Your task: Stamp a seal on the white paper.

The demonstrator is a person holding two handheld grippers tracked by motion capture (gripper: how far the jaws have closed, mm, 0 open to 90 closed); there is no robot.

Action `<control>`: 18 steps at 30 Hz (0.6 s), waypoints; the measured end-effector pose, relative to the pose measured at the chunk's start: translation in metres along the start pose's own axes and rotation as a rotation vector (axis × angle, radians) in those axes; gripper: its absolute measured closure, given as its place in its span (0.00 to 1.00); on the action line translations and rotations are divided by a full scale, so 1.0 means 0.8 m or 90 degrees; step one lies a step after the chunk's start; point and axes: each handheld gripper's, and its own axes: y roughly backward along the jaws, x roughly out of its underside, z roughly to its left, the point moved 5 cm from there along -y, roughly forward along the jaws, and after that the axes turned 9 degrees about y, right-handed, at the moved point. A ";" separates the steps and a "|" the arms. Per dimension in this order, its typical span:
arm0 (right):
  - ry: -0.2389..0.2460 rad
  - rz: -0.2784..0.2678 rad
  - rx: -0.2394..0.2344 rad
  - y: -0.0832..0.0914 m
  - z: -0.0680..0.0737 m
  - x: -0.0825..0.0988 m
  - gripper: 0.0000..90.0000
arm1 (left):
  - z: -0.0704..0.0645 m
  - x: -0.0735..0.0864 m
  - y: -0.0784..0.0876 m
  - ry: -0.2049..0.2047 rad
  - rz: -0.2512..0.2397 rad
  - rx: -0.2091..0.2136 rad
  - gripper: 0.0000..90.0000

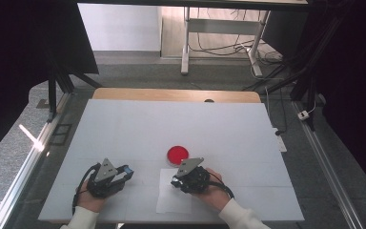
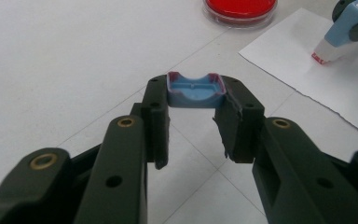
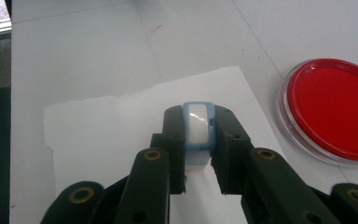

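Because the stamp [image 3: 198, 133] had to come down flat on the sheet of paper [image 3: 102, 140], I had the right gripper [image 3: 198, 140] clamped on its blue-and-white body, jaws narrow and pressing both sides, with the stamp pointing down at the paper. Its cap [image 2: 196, 89] was out of the way in the left gripper [image 2: 193, 100], pinched between the two jaw tips so that the open, red-edged hollow faced the camera; I judged that keeping it in the jaws was meant to leave it ready for going back on. Both hands sat low at the near edge of the table [image 1: 124, 124], well apart, the right one over the paper and the red ink pad [image 1: 177, 154] just beyond it, close enough for re-inking. From the high view I got the layout: left gripper [image 1: 121, 174] off the paper, right gripper [image 1: 183, 179] on it, pad round and just past the sheet's far edge. That view could not tell me what either jaw held. The left gripper view supplied the missing side look at the stamp [image 2: 340, 35], tilted, its red-stained face touching or nearly touching the paper [image 2: 317, 74]; I could not tell which. The right gripper view hid that contact behind the stamp's own body, but showed the grip squarely and the pad [image 3: 333, 109] in its clear dish.
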 end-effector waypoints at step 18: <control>-0.005 -0.014 -0.002 0.000 0.001 0.002 0.84 | 0.000 0.000 0.000 0.001 0.000 0.000 0.72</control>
